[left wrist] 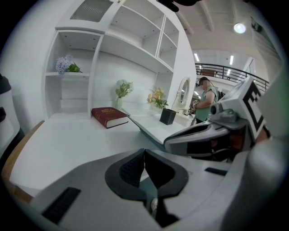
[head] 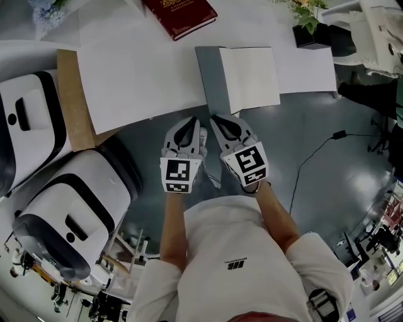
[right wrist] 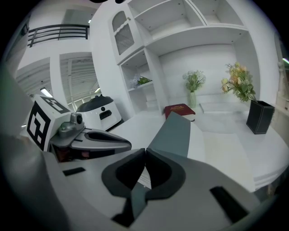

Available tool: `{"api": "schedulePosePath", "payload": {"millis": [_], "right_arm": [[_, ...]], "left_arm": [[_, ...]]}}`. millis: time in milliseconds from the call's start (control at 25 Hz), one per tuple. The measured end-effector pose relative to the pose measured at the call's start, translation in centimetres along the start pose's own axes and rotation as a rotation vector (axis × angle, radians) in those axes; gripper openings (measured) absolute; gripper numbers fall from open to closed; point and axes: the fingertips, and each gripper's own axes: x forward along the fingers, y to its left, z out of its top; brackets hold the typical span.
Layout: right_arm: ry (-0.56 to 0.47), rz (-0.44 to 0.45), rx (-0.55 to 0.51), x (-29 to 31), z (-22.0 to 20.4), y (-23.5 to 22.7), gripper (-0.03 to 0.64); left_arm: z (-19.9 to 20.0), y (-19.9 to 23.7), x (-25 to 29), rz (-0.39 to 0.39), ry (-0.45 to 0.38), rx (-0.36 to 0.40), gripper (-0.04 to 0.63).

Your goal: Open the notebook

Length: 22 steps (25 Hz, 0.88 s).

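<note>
Person's white shirt (head: 233, 264) fills the near frame | white desk (head: 138, 75): notebook (head: 249, 78) lies right of centre, already open, grey cover (head: 211, 75) flat at left; task looks done | right gripper (head: 217, 118): jaws pressed together, empty, tip by notebook's near edge | left gripper (head: 187, 121): pressed together, just left of it.

The head camera is looking steeply down onto a white tabletop (head: 138, 75). Each gripper camera is riding low behind its jaws, facing across it toward white shelving (left wrist: 135, 49). All three are sharing the open grey-covered notebook (head: 239, 78) and dark red hardcover book (head: 179, 16).
</note>
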Motion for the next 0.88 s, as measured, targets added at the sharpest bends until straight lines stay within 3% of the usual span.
{"api": "schedulePosePath", "payload": {"millis": [880], "right_arm": [[0.094, 0.040, -0.004, 4.6, -3.5, 1.1, 0.003]], "left_arm": [[-2.7, 2.5, -0.1, 0.043, 0.027, -0.041, 0.000]]}}
